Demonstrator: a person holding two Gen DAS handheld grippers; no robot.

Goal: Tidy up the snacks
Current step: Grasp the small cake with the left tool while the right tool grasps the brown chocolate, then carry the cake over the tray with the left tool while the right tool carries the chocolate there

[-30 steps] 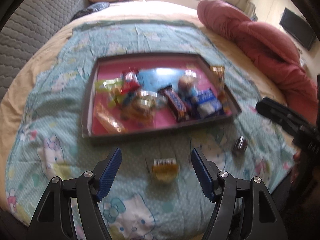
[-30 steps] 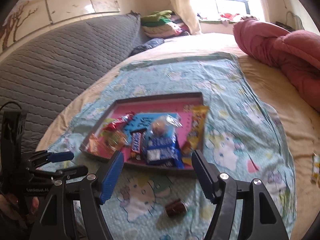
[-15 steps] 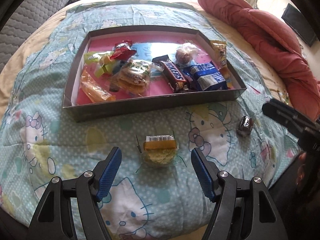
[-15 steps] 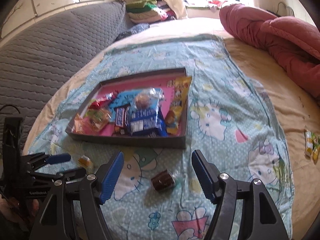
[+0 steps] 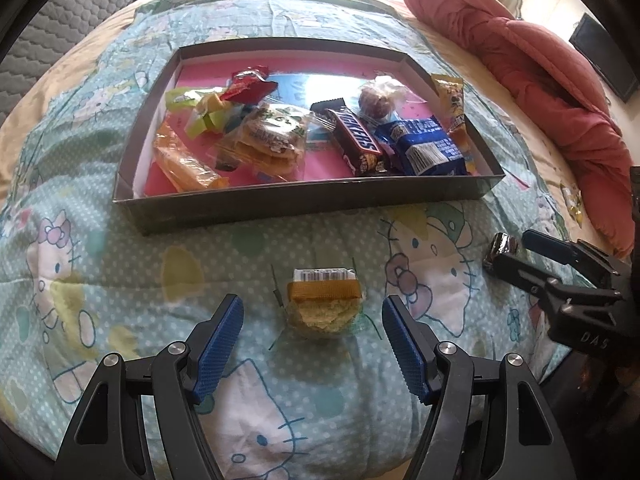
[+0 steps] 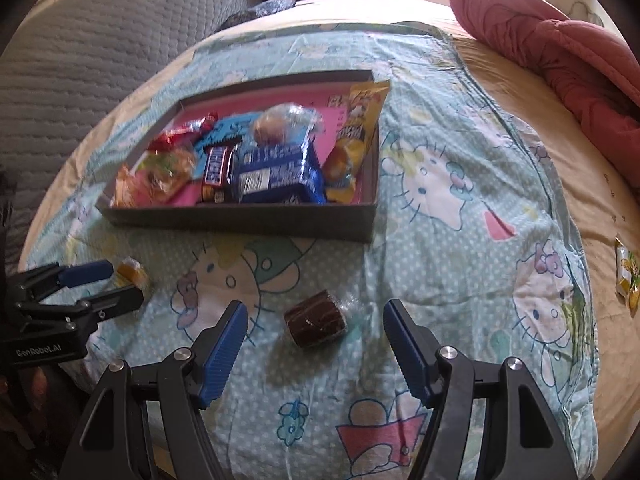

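1. Left gripper (image 5: 312, 330): jaws spread wide, nothing held; blue pads stand on either side of item 2, clear of it.
2. Yellow wrapped cake (image 5: 323, 304): lies on the blanket, just in front of the box's near wall, between the left gripper's open fingers, untouched.
3. Right gripper (image 6: 314, 336): jaws wide, empty; pads flank item 4 without contact.
4. Brown wrapped cake (image 6: 316, 323): on the blanket, near the box, between the right gripper's fingers.
5. Grey box (image 5: 304, 206): shallow, pink floor, resting on the blanket; holds mixed snacks, among them a Snickers bar (image 5: 358, 142), a blue biscuit pack (image 5: 428, 152), an orange packet (image 5: 186, 164).
6. Cartoon-cat blanket (image 5: 100, 280): pale green, spread over the bed.
7. Red quilt (image 5: 540, 76): bunched beyond the box, to its right.
8. Yellow-green packet (image 6: 627, 276): alone on the bedsheet, well apart from the box.
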